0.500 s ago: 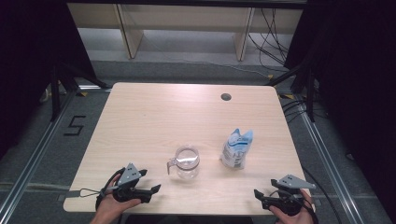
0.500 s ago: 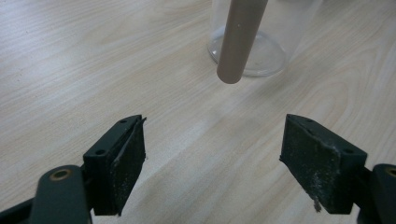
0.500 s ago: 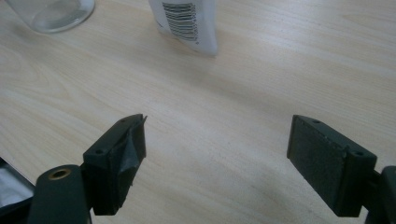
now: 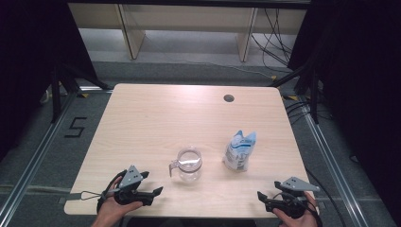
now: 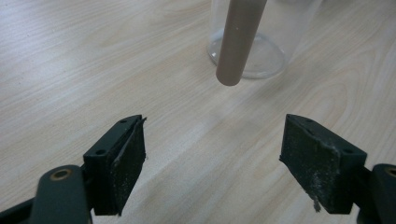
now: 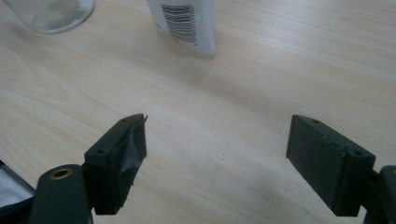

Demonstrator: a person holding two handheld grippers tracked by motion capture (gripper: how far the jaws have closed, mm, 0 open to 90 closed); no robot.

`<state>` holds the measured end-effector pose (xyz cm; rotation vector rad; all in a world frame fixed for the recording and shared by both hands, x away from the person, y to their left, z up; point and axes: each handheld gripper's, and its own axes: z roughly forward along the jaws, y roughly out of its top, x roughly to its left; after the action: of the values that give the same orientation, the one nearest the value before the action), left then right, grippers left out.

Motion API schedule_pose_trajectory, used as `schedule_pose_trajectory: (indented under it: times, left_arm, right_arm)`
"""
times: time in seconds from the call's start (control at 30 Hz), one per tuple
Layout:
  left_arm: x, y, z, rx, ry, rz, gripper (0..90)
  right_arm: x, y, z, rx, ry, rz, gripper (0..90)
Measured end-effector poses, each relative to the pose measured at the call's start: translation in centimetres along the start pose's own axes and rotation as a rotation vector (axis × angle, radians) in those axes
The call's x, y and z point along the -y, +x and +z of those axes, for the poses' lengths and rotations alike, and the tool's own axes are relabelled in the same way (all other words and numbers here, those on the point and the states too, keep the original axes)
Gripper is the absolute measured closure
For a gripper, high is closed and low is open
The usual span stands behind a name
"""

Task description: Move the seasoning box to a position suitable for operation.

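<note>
Nothing has shifted that I can make out between the earlier high view and this one: both hands sit at the near edge of the pale wooden bench [image 4: 156, 118], the things on it where they were.

My left gripper [image 4: 153, 191] has its jaws spread wide with only bare wood between them, gripping nothing. My right gripper [image 4: 262, 196] is the same, jaws wide apart and empty.

Work in hand looks like a pour, by my reading. A clear glass pitcher with a side handle [image 4: 187, 164] stands upright near the middle of the bench, a little toward my side. Just to its right, apart from it, stands a small white and blue pouch with a torn-open top [image 4: 240, 151], upright with its long axis vertical.

From the left gripper view the pitcher [image 5: 261, 42] lies straight ahead, its handle [image 5: 239, 39] hanging down the near side and facing me. In the right gripper view the pouch [image 6: 184, 21] shows its barcode ahead and a bit left of the jaws.

So the left gripper is the nearer one to the pitcher, the right to the pouch. I'd expect each reach to run forward and slightly inward.
</note>
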<state>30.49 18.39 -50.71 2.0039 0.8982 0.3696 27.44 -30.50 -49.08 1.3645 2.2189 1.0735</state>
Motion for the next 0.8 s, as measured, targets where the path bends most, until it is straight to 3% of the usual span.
schedule_pose_trajectory:
  times: [0.07, 0.27, 0.37, 0.47, 0.73, 0.77, 0.8]
  left_arm:
    - [-0.1, 0.0, 0.0, 0.006, -0.012, -0.004, 21.6]
    - [-0.7, 0.0, 0.2, 0.012, -0.034, 0.008, 22.8]
    - [-1.3, 0.0, 0.4, 0.004, -0.058, 0.006, 24.1]
    - [-1.6, -0.1, 0.6, 0.0, -0.063, 0.007, 25.2]
    - [-2.7, -0.4, 1.6, 0.016, -0.068, 0.039, 29.6]
    - [-2.9, -0.4, 1.8, 0.043, -0.081, 0.022, 30.0]
    - [-2.9, -0.4, 1.8, 0.043, -0.081, 0.022, 30.6]
  right_arm:
    - [0.0, 0.4, 0.0, 0.005, 0.001, 0.042, 21.3]
    - [0.0, 0.4, 0.1, 0.013, 0.009, 0.044, 21.7]
    - [0.0, 0.0, 0.1, 0.005, 0.002, 0.01, 22.0]
    - [0.0, 0.0, 0.1, 0.0, -0.001, 0.012, 22.2]
    - [0.0, -0.1, 0.1, 0.002, -0.005, 0.005, 22.6]
    - [0.0, -0.1, 0.1, 0.003, -0.005, 0.0, 22.7]
    - [0.0, -0.1, 0.1, 0.003, -0.005, 0.0, 22.7]
